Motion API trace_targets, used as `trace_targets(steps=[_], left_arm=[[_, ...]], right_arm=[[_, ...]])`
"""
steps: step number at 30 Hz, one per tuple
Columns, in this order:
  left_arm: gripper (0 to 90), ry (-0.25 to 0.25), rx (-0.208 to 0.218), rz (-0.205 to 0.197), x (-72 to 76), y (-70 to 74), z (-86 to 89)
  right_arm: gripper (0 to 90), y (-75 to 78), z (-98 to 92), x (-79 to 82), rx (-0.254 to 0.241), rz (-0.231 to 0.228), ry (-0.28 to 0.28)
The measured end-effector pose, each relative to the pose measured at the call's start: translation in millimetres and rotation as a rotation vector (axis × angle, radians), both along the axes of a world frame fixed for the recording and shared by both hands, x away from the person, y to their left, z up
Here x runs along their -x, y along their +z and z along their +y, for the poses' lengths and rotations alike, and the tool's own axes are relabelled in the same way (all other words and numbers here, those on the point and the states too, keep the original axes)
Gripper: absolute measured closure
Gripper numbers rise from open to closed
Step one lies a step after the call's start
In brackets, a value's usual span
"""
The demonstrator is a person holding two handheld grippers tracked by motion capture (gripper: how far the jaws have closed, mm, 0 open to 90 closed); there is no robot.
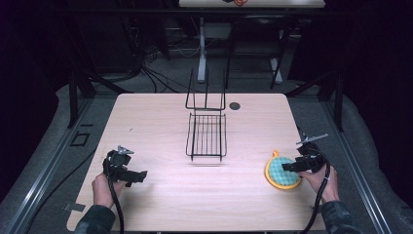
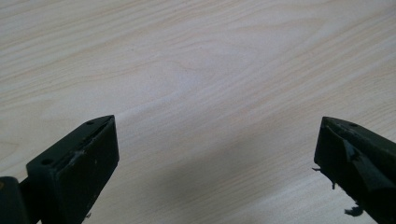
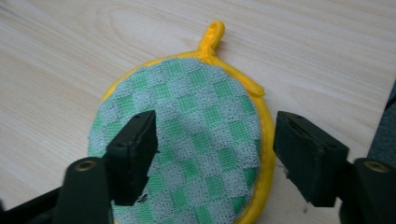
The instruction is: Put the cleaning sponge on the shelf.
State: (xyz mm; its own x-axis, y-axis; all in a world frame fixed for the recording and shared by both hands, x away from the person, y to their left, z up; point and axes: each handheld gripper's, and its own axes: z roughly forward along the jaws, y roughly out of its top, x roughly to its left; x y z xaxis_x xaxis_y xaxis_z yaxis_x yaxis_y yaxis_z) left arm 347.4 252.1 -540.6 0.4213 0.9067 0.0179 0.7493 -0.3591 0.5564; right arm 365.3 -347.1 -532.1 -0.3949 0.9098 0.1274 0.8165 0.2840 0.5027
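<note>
I saw the table (image 1: 160, 195) brightly lit from above, the room around it nearly black. Soft shadows spread under the jaws (both close-up views looked slightly blurred), with mild glare mid-table.

Counter (image 1: 160, 195) looks like pale wood-grain laminate, smooth with a soft sheen. The round pot holder (image 3: 196, 140) is cloth: a green checked mesh weave, kinda rough, with shiny yellow fabric trim and loop. Wire rack (image 1: 206, 135) is thin black metal. Tongs (image 3: 215, 158) are matt black plastic, scuffed at the edges.
</note>
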Motion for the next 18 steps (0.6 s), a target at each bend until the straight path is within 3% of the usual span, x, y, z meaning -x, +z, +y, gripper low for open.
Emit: trace_targets(steps=[5,11,15,18], left_arm=[[0.0,-0.003,0.000,0.004,0.0,-0.3,0.1],[0.0,-0.003,-0.002,0.006,-0.3,-1.1,0.0],[0.1,-0.003,-0.003,0.007,0.2,-1.1,0.2],[0.2,-0.003,-0.007,0.008,0.2,-1.7,-1.0]], right_arm=[[41.2,-3.6,-1.1,-0.6,0.020,0.015,0.003],[47.7,-7.4,-2.8,0.0,0.005,0.021,-0.002],[53.8,-12.0,-4.7,1.9,-0.038,0.027,-0.047],[58.9,-12.1,-3.1,3.3,-0.029,0.024,-0.051]])
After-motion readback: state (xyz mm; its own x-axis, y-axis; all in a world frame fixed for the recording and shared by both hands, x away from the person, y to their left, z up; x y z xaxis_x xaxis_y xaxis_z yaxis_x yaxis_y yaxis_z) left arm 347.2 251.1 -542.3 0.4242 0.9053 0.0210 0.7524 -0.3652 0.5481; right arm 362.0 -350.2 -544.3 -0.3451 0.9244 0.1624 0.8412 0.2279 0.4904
